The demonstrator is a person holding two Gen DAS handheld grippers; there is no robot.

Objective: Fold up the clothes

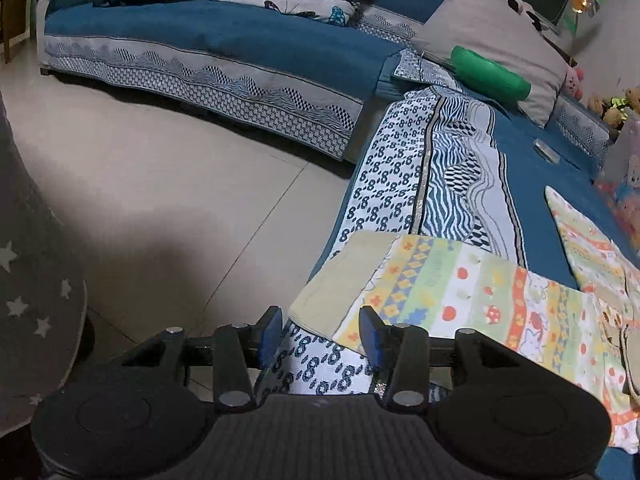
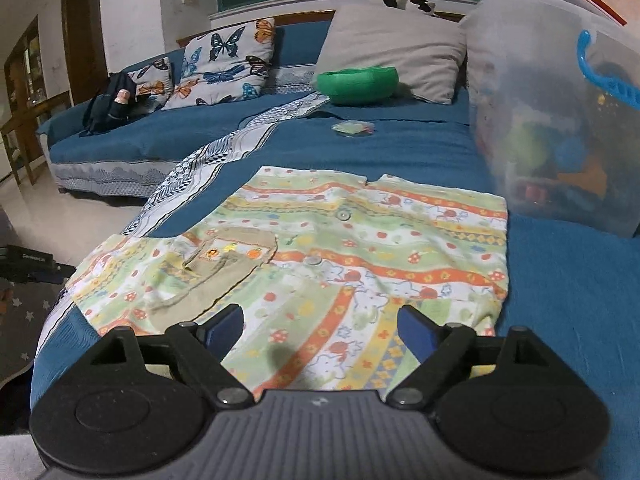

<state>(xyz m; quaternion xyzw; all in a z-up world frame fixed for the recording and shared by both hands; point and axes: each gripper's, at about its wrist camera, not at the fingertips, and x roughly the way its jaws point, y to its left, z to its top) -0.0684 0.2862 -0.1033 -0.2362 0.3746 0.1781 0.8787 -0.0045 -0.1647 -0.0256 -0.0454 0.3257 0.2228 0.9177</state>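
A striped, cartoon-printed child's shirt (image 2: 360,248) lies flat ahead of the right gripper (image 2: 320,332) and left gripper (image 1: 318,334), both jaws wide and empty.

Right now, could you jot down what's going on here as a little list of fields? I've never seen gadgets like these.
Setting: blue sofa cover
Garment: child's patterned shirt, spread flat, buttons showing
Pocket: beige pocket on the shirt front
Left hand-held gripper: open, at the beige sleeve cuff, nothing held
Right hand-held gripper: open, over the shirt's near hem, nothing held
Nearby: clear storage bin beside the shirt; green cushion; butterfly pillows
Folding: not yet begun
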